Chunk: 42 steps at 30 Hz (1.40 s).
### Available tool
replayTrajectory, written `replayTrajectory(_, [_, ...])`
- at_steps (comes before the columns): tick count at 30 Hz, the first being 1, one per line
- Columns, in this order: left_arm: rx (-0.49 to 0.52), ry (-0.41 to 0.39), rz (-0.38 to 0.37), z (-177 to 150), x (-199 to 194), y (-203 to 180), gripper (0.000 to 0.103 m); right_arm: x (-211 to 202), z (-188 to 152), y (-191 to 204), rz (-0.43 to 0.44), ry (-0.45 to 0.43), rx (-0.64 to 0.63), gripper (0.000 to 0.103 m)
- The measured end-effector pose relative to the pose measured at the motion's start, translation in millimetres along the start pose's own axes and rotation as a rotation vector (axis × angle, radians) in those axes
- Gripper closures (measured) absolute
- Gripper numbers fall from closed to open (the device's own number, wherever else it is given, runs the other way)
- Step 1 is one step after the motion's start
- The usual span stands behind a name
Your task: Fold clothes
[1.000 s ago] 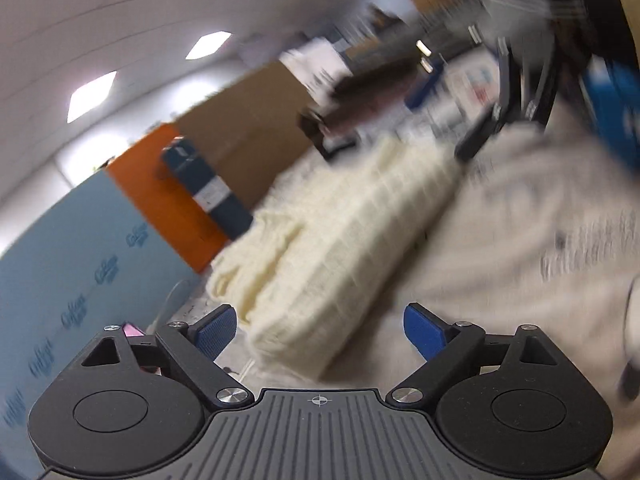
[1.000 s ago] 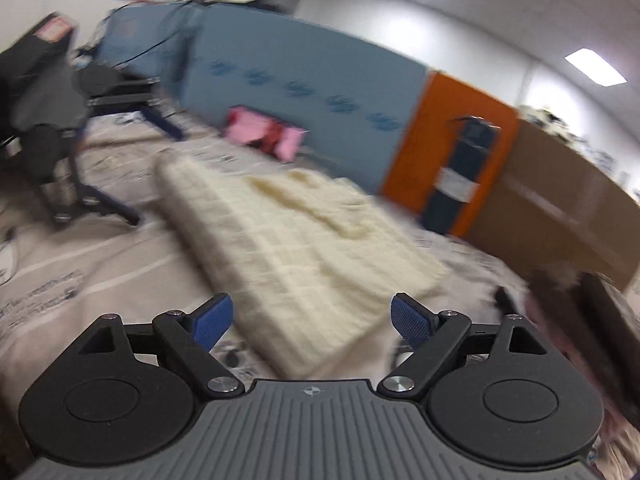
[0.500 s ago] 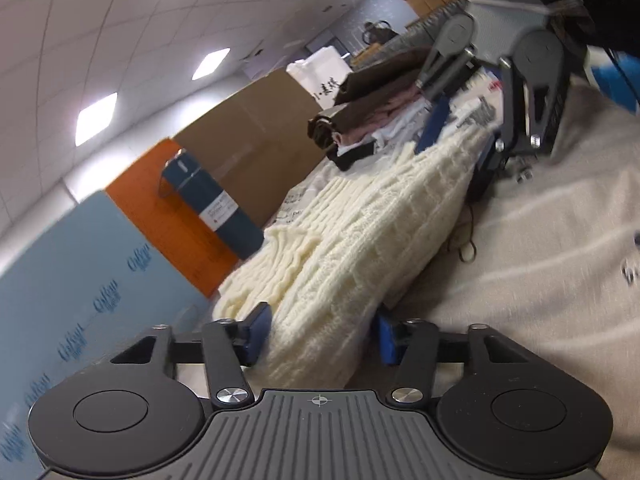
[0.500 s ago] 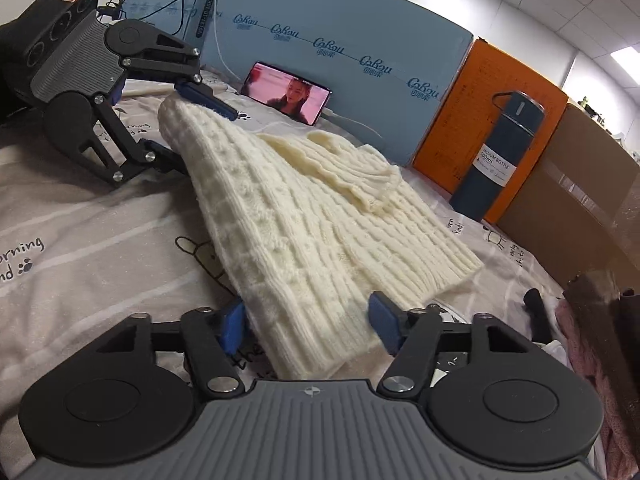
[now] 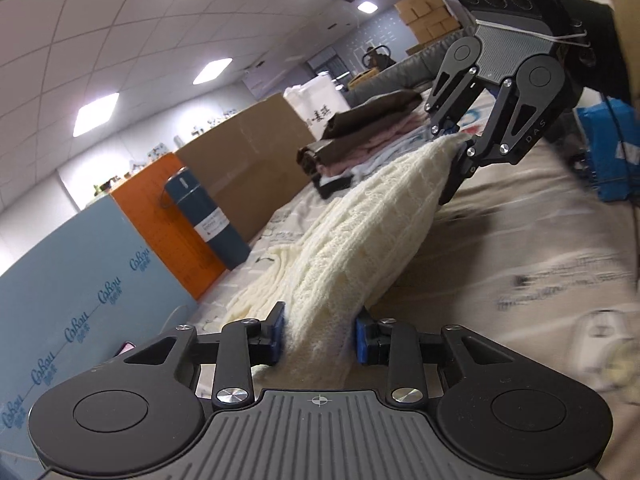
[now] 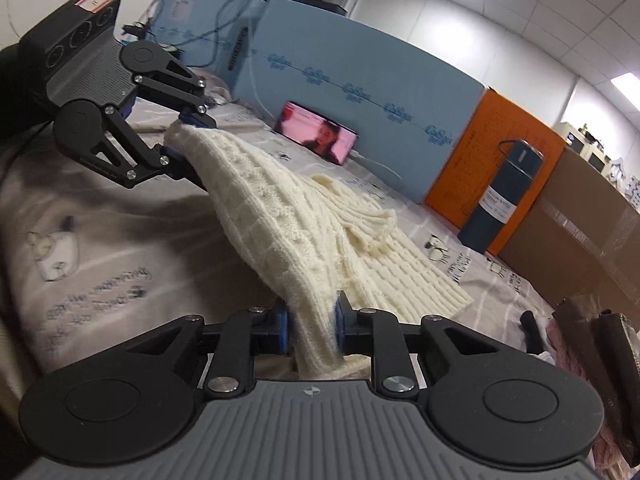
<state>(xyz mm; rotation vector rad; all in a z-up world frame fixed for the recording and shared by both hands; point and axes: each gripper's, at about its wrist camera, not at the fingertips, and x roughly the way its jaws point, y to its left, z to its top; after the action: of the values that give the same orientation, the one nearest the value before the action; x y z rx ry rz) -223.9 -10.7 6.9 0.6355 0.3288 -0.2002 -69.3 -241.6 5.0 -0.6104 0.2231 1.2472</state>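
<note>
A cream cable-knit sweater (image 5: 360, 232) lies on the printed bedsheet (image 6: 100, 248), and its near edge is lifted off the sheet between the two grippers. My left gripper (image 5: 319, 336) is shut on one corner of that edge, with knit bunched between its blue pads. My right gripper (image 6: 312, 326) is shut on the other corner. Each gripper shows in the other's view: the right gripper (image 5: 454, 142) at the upper right, the left gripper (image 6: 186, 140) at the upper left. The far part of the sweater (image 6: 400, 264) still rests flat, a ribbed sleeve folded over it.
A phone (image 6: 316, 134) playing video leans on the blue foam board (image 6: 360, 80). A dark blue bottle (image 6: 500, 196) stands by the orange panel (image 5: 160, 208). A stack of folded clothes (image 5: 360, 136) sits at the sweater's far end. Brown cardboard (image 5: 256, 152) lines the back.
Both grippers went from open to shut on the sweater's near edge. That edge has risen off the sheet and now hangs stretched between them.
</note>
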Motion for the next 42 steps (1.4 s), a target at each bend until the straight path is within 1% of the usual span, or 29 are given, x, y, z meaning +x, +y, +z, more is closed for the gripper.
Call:
replayTrajectory(3, [-0.05,-0.008,-0.018,0.3,-4.0,6.1,0.07,-13.5,1.9,7.9,0.018,-0.024,0.013,0.084])
replayTrajectory(6, [-0.132,-0.014,-0.02,-2.2,3.5,17.7,0.065,-6.8,-0.8,-8.5,0.059,-0.06,0.114,0.084])
replayTrajectory(9, [-0.227,-0.037,-0.012,-4.0,10.3,33.3,0.06,-0.9,-3.6,-27.8,0.108,-0.104,0.219,0.084])
replayTrajectory(14, [-0.371,-0.071,0.023,-1.9,25.5,58.5,0.051,7.9,-2.8,-59.0,0.135,-0.184,0.351,0.084])
replayTrajectory(15, [-0.408,-0.076,0.026,-2.3,29.4,64.3,0.049,11.6,-2.3,-64.5,0.13,-0.191,0.375,0.084])
replayTrajectory(18, [-0.522,-0.085,0.035,-4.5,42.8,81.3,0.049,22.6,0.8,-78.2,0.094,-0.194,0.466,0.084])
replayTrajectory(20, [-0.572,-0.089,0.049,-4.6,51.5,90.0,0.049,27.6,4.4,-83.3,0.071,-0.199,0.511,0.084])
replayTrajectory(23, [-0.605,-0.098,0.067,-2.4,64.7,100.2,0.049,32.8,5.9,-94.6,0.041,-0.212,0.593,0.084])
replayTrajectory(26, [-0.621,-0.106,0.1,-0.6,78.9,105.6,0.045,40.6,6.2,-106.0,-0.005,-0.2,0.685,0.084])
replayTrajectory(29, [-0.663,-0.085,0.13,-4.5,94.9,109.1,0.038,50.0,6.2,-112.2,-0.05,-0.178,0.73,0.084])
replayTrajectory(30, [-0.677,-0.076,0.137,-6.6,99.6,110.2,0.033,52.2,5.7,-113.2,-0.059,-0.174,0.736,0.084])
replayTrajectory(31, [-0.696,-0.079,0.147,-8.7,99.7,111.9,0.024,54.3,5.0,-114.2,-0.067,-0.17,0.742,0.084])
replayTrajectory(35, [-0.785,-0.12,0.192,-16.7,88.7,120.2,0.01,60.1,0.7,-118.7,-0.088,-0.177,0.782,0.082])
replayTrajectory(36, [-0.801,-0.129,0.202,-18.0,86.4,121.6,0.003,62.1,0.1,-119.0,-0.102,-0.175,0.792,0.082])
replayTrajectory(38, [-0.818,-0.134,0.211,-19.8,84.7,122.4,0.002,67.0,-1.5,-120.2,-0.124,-0.176,0.813,0.081])
replayTrajectory(41, [-0.83,-0.089,0.201,-24.0,93.0,119.7,0.002,72.7,-5.7,-123.2,-0.135,-0.186,0.85,0.078])
replayTrajectory(42, [-0.839,-0.07,0.2,-25.8,96.8,118.6,0.002,73.5,-7.6,-124.4,-0.138,-0.189,0.864,0.074])
